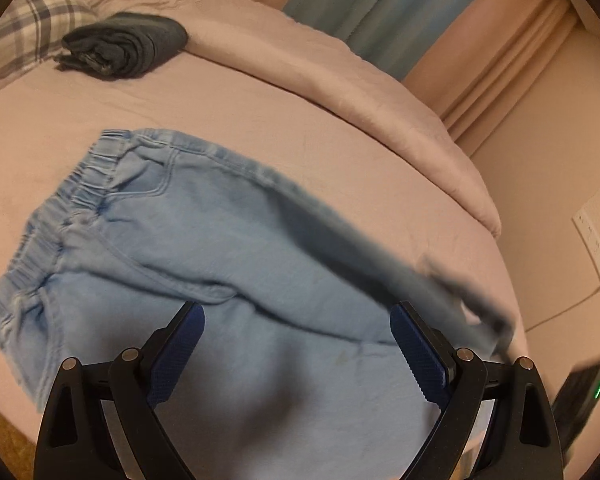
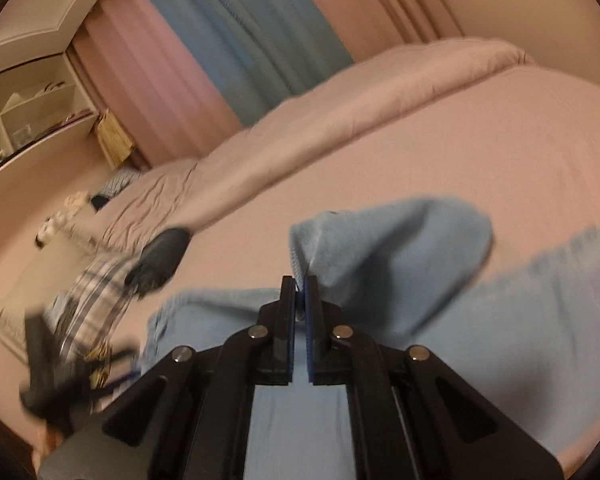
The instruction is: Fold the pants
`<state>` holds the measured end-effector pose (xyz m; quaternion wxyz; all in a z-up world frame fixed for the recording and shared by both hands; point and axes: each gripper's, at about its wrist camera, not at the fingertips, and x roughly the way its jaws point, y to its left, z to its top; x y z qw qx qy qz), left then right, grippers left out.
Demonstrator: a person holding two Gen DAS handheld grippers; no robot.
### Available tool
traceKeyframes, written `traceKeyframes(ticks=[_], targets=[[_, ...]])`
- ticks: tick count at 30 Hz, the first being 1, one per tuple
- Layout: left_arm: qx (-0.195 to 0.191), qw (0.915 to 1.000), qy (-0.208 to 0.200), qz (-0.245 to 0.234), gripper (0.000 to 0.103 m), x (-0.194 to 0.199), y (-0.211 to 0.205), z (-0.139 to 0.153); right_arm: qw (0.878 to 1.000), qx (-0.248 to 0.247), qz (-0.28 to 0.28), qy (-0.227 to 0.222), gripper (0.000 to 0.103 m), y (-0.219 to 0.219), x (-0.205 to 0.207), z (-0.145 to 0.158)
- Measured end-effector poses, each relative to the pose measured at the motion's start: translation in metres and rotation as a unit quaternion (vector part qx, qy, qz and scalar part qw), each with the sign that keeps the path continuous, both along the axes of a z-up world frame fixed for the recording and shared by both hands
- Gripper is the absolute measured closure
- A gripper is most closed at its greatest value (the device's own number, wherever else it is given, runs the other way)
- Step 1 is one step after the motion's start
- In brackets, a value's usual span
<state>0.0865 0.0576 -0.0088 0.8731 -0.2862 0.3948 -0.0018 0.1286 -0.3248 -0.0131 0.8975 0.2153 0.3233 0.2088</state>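
We see light blue pants [image 1: 228, 248] spread on the pink bed [image 1: 260, 100], our left gripper [image 1: 296, 352] wide open above them, holding nothing, our right gripper [image 2: 299, 300] pinched shut on a lifted fold of pants, dark rolled garment [image 1: 128, 44] farther up the bed

Pink-sheeted bed [image 1: 260, 92] with rolled dark garment [image 1: 126, 46] near plaid pillow [image 1: 28, 28]; folded comforter [image 1: 380, 92] along far edge, blue curtain [image 1: 380, 4] behind, shelf unit [image 2: 28, 108] beside wall.
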Motion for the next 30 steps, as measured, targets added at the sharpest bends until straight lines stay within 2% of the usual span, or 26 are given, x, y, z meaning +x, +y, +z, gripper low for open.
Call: traceKeyframes(ticks=[5, 7, 9, 12, 13, 14, 15, 16, 18, 21, 25, 27, 30], targets=[[-0.034, 0.9991, 0.023, -0.003, 0.009, 0.035, 0.003, -0.006, 0.997, -0.039, 0.015, 0.066, 0.099, 0.015, -0.007, -0.046], [-0.04, 0.9984, 0.04, -0.004, 0.009, 0.052, 0.003, -0.012, 0.996, -0.028, 0.011, 0.088, 0.099, 0.019, -0.002, -0.059], [-0.039, 0.9974, 0.06, -0.006, 0.009, 0.07, 0.003, -0.022, 0.995, -0.021, 0.01, 0.094, 0.099, 0.018, 0.002, -0.06], [-0.036, 0.9956, 0.087, -0.003, 0.009, 0.087, 0.003, -0.034, 0.996, -0.032, 0.011, 0.081, 0.099, 0.023, 0.005, -0.054], [-0.043, 0.995, 0.09, 0.004, 0.015, 0.093, 0.004, -0.039, 0.996, -0.03, 0.012, 0.08, 0.099, 0.019, -0.001, -0.055], [-0.05, 0.9949, 0.087, 0.01, 0.027, 0.095, 0.006, -0.041, 0.996, -0.028, 0.012, 0.08, 0.099, 0.018, -0.002, -0.055], [-0.058, 0.9947, 0.084, 0.013, 0.066, 0.098, 0.008, -0.043, 0.996, -0.024, 0.012, 0.083, 0.099, 0.018, 0.0, -0.056], [-0.066, 0.9935, 0.092, 0.006, 0.097, 0.101, 0.008, -0.046, 0.996, -0.023, 0.011, 0.085, 0.099, 0.018, 0.0, -0.057], [-0.087, 0.9925, 0.087, -0.004, 0.1, 0.096, 0.008, -0.044, 0.996, -0.018, 0.01, 0.087, 0.099, 0.016, 0.0, -0.056], [-0.091, 0.9947, 0.046, -0.009, 0.1, 0.069, 0.01, -0.025, 0.996, -0.019, 0.006, 0.082, 0.099, 0.01, -0.006, -0.052], [-0.104, 0.994, -0.015, -0.034, 0.1, 0.002, 0.01, 0.002, 0.997, -0.023, -0.002, 0.071, 0.098, -0.001, -0.015, -0.035], [-0.09, 0.9948, -0.021, -0.042, 0.1, -0.03, 0.002, 0.001, 0.997, -0.033, -0.004, 0.067, 0.098, -0.011, -0.026, -0.027], [-0.057, 0.997, 0.004, -0.053, 0.1, -0.073, -0.018, -0.02, 0.994, -0.068, -0.003, 0.086, 0.095, -0.017, -0.037, -0.022]])
